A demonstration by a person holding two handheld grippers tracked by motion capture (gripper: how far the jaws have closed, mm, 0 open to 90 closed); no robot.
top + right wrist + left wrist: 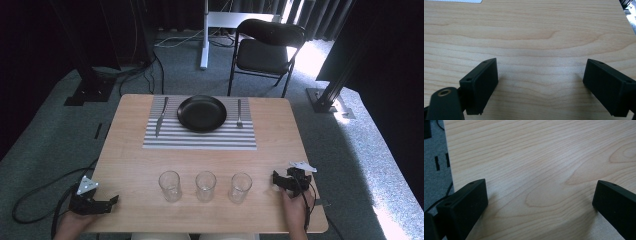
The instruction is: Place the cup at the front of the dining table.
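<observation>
Both the left gripper [111, 200] and right gripper [274, 176] rest wide open and empty; the nearest glass [240, 187] looks light, slick, breakable—best clasped gently mid-wall.

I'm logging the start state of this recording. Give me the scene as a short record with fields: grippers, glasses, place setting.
left gripper: open, holding nothing, at the table's near left corner
right gripper: open, holding nothing, near the right edge
glasses: left glass, middle glass, right glass, upright in a row between the grippers
placemat: striped, at the far side
plate: black, on the placemat
knife: left of plate
fork: right of plate
</observation>
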